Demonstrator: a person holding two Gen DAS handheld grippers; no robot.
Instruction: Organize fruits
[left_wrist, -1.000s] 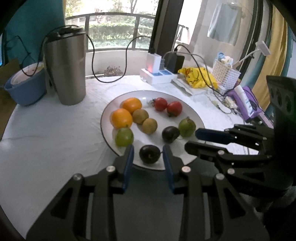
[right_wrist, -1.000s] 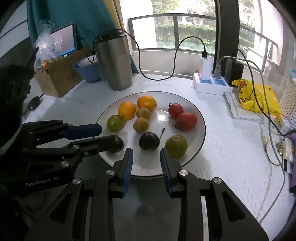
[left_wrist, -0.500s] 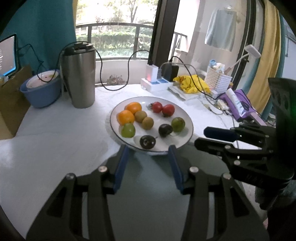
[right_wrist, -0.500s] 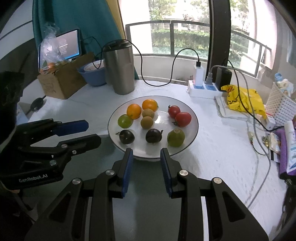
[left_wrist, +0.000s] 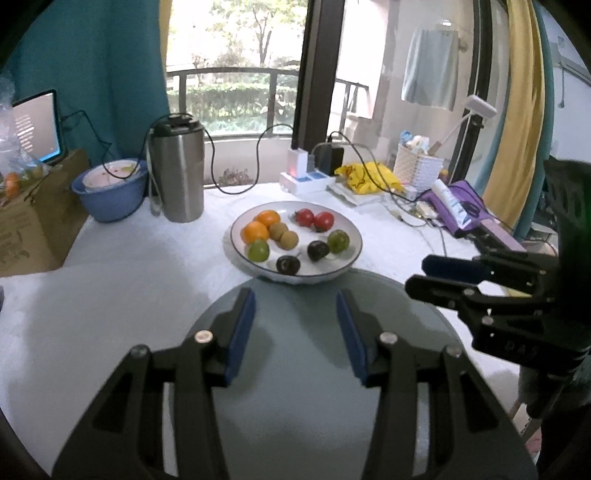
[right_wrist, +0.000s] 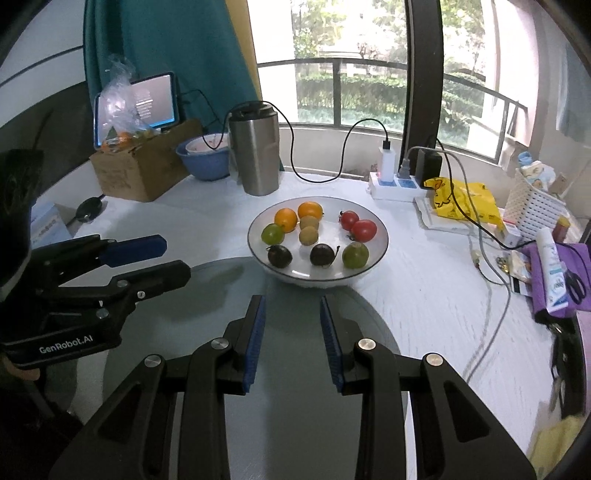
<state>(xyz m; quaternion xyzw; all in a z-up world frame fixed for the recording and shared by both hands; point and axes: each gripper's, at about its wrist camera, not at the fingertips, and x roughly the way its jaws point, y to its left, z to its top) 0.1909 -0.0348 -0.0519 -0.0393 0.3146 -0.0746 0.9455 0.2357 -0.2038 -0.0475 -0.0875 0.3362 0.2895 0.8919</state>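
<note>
Plate (left_wrist: 236, 246): we see it in the middle of both views, on the white table (left_wrist: 110, 295), just past a grey round mat (left_wrist: 314, 387) that fills the lower centre.
Fruits: all lie on the plate in sorted pairs: two oranges (right_wrist: 298, 214) at its upper left, two brown kiwis (right_wrist: 308, 229) in the centre, two tomatoes (right_wrist: 358, 226) at the upper right, two dark passion fruits (right_wrist: 300, 255) along the near edge, and two green fruits, one (right_wrist: 272, 233) at the left and one (right_wrist: 355, 254) at the right.
Left gripper (left_wrist: 295, 317): our jaws have just been opening; they stand apart over the mat with nothing between them.
Right gripper (right_wrist: 291, 325): jaws at their narrowest, empty, also over the mat.
Progress: we judge the sorting finished; nothing loose lies on the table.
Left to do: at most, bringing the two green fruits together.
</note>
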